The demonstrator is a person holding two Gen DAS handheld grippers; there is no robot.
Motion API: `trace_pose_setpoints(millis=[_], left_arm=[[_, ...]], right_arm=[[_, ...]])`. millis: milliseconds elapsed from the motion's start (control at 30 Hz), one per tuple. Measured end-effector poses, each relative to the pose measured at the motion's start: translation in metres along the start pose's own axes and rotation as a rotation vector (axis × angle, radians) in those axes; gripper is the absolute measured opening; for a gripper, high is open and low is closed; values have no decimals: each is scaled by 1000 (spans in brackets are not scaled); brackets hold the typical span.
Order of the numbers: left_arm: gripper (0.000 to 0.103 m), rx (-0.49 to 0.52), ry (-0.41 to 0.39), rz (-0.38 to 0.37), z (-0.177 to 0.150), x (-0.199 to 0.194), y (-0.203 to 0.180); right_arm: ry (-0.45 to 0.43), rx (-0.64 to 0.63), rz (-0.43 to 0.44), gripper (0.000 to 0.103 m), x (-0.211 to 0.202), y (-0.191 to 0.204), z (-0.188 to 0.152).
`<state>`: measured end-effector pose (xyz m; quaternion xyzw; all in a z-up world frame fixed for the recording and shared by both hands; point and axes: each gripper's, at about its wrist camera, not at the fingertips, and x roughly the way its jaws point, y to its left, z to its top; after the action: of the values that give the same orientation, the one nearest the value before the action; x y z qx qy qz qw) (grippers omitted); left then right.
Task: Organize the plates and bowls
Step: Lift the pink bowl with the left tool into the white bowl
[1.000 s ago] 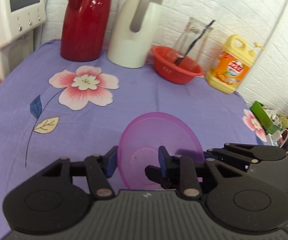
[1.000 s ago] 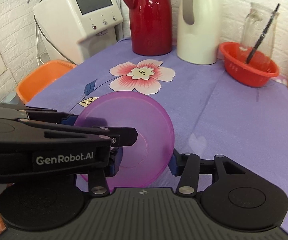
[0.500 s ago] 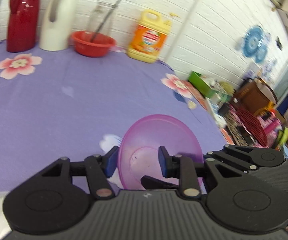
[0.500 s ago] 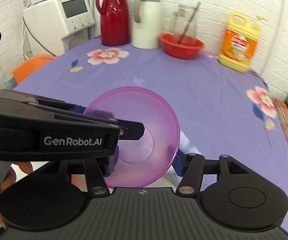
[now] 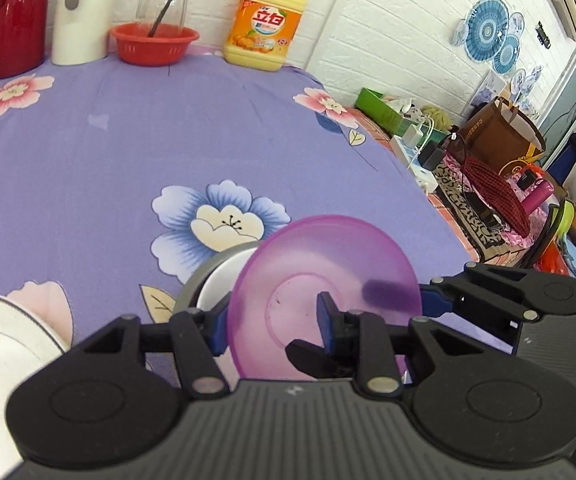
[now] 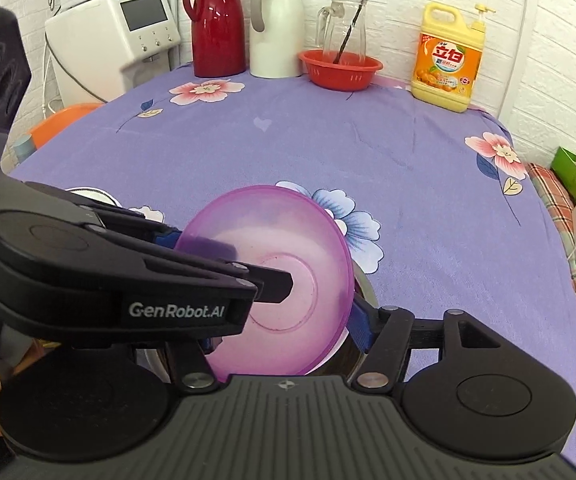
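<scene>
Purple bowl is held tilted in the air, low over the near part of the desk, gripped by both tools at once. The left gripper has its fingers pinching the bowl's left wall, one finger inside and one outside. The right gripper pinches the bowl's right rim in the same way.

The step in hand looks like carrying the bowl to a stack. Just beneath and behind it sits a grey bowl with a white inside, partly hidden. The next move probably calls for levelling the purple bowl, lowering it into the grey one, then spreading both pairs of fingers.

A white plate lies near, at the left edge of the left view. The grey bowl's rim and the crossing grippers could get in the way.

Well apart, along the far wall, stand a red flask, a white jug, a red basket and a yellow bottle.
</scene>
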<state>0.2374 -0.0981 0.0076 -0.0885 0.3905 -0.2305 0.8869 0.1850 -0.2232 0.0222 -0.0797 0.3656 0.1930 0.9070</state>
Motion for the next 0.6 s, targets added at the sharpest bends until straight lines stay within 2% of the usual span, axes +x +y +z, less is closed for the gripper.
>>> trace_pose_setpoints(millis=[67, 133, 267, 400, 500, 600], left_arm=[[39, 21, -18, 12, 2, -4, 1], [73, 25, -39, 0, 5, -13, 5], [75, 43, -133, -1, 8, -41, 9], [75, 62, -217, 48, 1, -57, 11], [75, 88, -192, 78, -5, -50, 13], [76, 75, -165, 68, -7, -41, 20]], right_arm=[[-22, 27, 1, 103, -4, -5, -2], [-66, 58, -2, 103, -14, -10, -6], [-183, 131, -38, 103, -39, -19, -17], [-270, 213, -103, 103, -49, -17, -41], [-278, 304, -91, 103, -44, -18, -56], [-246, 305, -106, 103, -34, -19, -55]])
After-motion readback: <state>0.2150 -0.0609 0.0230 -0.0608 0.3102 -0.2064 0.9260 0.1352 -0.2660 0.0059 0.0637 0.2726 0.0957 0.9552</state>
